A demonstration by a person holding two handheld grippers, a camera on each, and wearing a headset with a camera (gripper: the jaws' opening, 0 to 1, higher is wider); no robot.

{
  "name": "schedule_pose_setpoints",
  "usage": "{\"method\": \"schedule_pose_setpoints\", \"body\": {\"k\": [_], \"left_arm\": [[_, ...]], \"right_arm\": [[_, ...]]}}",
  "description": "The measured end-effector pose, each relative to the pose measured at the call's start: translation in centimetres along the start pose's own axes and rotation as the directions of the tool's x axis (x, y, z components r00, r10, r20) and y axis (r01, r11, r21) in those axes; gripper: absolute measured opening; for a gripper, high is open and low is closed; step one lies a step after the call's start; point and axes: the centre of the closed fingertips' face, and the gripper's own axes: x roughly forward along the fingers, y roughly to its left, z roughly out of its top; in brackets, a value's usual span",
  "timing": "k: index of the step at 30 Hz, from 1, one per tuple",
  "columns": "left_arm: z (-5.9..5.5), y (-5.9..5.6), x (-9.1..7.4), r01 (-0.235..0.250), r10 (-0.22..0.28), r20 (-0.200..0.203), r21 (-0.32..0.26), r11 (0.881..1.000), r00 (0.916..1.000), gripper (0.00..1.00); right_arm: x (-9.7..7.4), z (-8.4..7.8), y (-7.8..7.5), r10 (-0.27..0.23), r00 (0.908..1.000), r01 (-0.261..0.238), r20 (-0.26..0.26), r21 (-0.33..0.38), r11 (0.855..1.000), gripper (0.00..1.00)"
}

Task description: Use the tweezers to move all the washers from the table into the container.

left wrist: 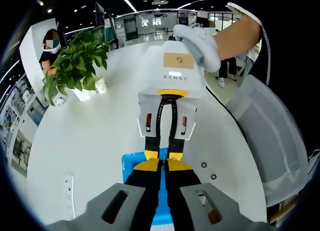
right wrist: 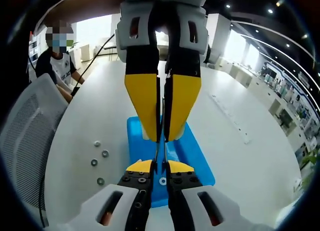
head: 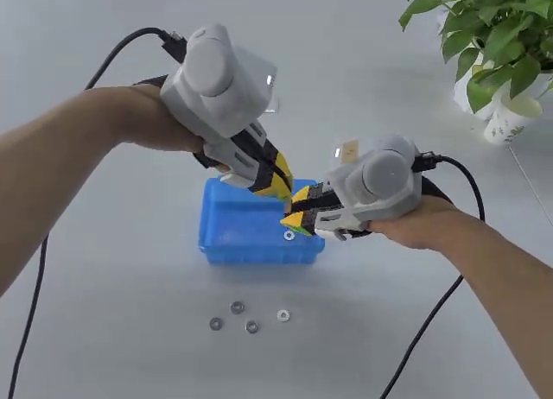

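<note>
The blue container [head: 226,235] sits mid-table with one washer [head: 289,236] inside near its right wall. Several washers [head: 237,307] lie loose on the table in front of it. My left gripper [head: 282,192] reaches in from the upper left and my right gripper [head: 295,218] from the right, tips meeting over the container's right end. In the right gripper view thin tweezers [right wrist: 160,141] run between the left gripper's [right wrist: 161,137] yellow jaws down into my right gripper [right wrist: 159,166]. Both are shut on them. In the left gripper view, the left gripper [left wrist: 163,164] meets the right gripper [left wrist: 163,154].
A potted plant [head: 497,49] in a white pot stands at the table's far right corner. Black cables [head: 432,317] trail from both grippers across the table. A white power strip [left wrist: 68,196] lies on the table. A person [right wrist: 57,56] sits beyond the table's edge.
</note>
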Motion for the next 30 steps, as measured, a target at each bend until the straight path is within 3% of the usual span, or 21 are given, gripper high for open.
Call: {"method": "schedule_pose_setpoints", "body": {"k": [11, 30], "left_arm": [[1.0, -1.4, -1.0, 0.004, -0.004, 0.006, -0.007, 1.0, 1.0, 0.05], [1.7, -4.6, -0.7, 0.011, -0.011, 0.001, 0.011, 1.0, 0.9999, 0.05]], "right_arm": [[-1.3, 1.2, 1.5, -0.017, 0.9998, 0.017, 0.007, -0.01, 1.0, 0.11], [-2.4, 1.0, 4.5, -0.021, 0.9997, 0.021, 0.013, 0.009, 1.0, 0.11]]}}
